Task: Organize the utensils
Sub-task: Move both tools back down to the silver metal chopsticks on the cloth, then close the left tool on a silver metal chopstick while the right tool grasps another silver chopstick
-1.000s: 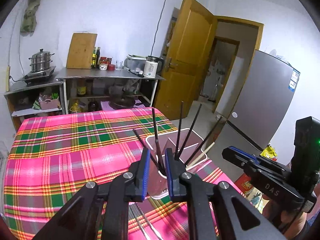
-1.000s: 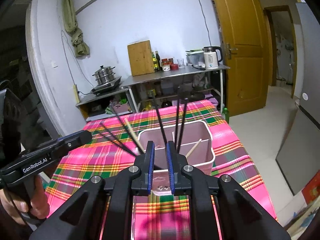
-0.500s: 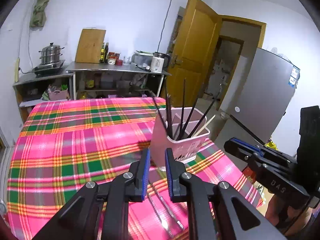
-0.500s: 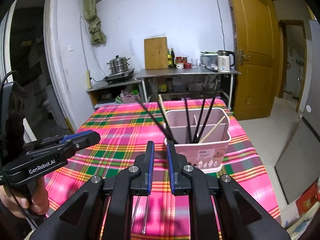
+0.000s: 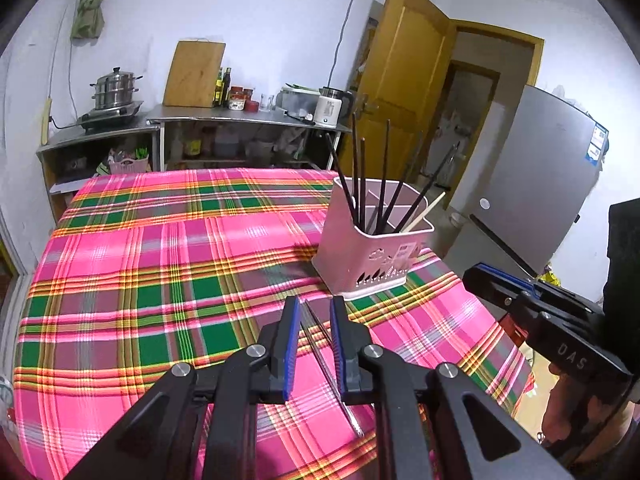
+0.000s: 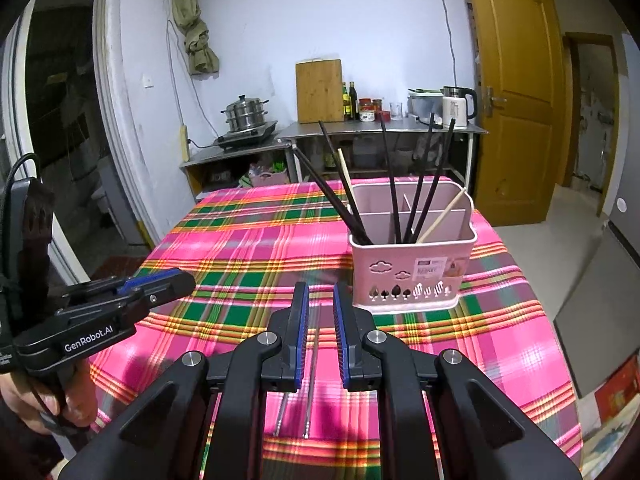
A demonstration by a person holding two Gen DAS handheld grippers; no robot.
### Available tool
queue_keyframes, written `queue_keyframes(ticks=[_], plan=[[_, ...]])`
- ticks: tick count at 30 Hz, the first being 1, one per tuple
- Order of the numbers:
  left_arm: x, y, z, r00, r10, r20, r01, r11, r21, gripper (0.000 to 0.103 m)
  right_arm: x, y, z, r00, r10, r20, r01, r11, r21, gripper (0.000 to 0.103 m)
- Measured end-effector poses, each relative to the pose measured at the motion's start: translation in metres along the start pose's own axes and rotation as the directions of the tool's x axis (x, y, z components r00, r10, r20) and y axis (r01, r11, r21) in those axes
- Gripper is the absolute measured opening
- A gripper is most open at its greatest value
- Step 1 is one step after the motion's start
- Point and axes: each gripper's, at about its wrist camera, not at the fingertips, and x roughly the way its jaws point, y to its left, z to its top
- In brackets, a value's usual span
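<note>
Chopsticks [image 6: 310, 376], a metal pair, lie flat on the plaid tablecloth [image 6: 248, 248] just in front of the pink utensil holder [image 6: 412, 276]; I take them to be what is left to sort. The holder stands upright near the table's right edge and already carries several black chopsticks [image 6: 394, 184] and a pale wooden one, all leaning against its walls.

From my station, the right gripper [image 6: 320, 340] hangs above the pair with its jaws parted by a narrow gap and nothing between the pads. The left gripper [image 5: 314, 344] is in like condition: jaws slightly apart, empty, the sticks visible on the cloth below the gap. In the right wrist view the two sticks lie side by side, near parallel, slightly apart, running away from me toward the holder.

Handling assessment, as judgement only: the sticks look thin, rigid and light, with a smooth polished surface that is likely to slip or roll under the pads. Lying flush on soft cloth, they leave little clearance for a finger to get beneath. I would take hold across both near mid-length, pads square to the shafts, so the pair closes together and does not pivot. A grip near either tip risks the far end swinging down. The holder looks light plastic and could tip if struck on entry.
</note>
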Motion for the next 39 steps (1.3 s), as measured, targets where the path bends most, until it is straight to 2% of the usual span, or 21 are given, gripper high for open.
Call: queue_keyframes(ticks=[11, 18, 23, 39], plan=[[0.019, 0.000, -0.010, 0.999, -0.004, -0.046, 0.003, 1.000, -0.009, 0.015, 0.012, -0.003, -0.008, 1.000, 0.006, -0.029, -0.006, 1.000, 0.003, 0.013], [0.046, 0.002, -0.020, 0.994, -0.009, -0.110, 0.006, 1.000, -0.022, 0.015, 0.026, -0.009, -0.016, 0.998, 0.009, -0.064, -0.008, 1.000, 0.015, 0.013], [0.071, 0.006, -0.030, 0.986, -0.008, -0.165, 0.002, 0.999, -0.036, 0.021, 0.039, -0.013, -0.024, 0.995, 0.017, -0.097, -0.014, 1.000, 0.024, 0.013], [0.154, 0.008, -0.042, 0.957, -0.004, -0.289, -0.017, 0.997, -0.070, 0.021, 0.071, -0.028, -0.036, 0.985, 0.017, -0.171, -0.007, 0.998, 0.060, 0.013]])
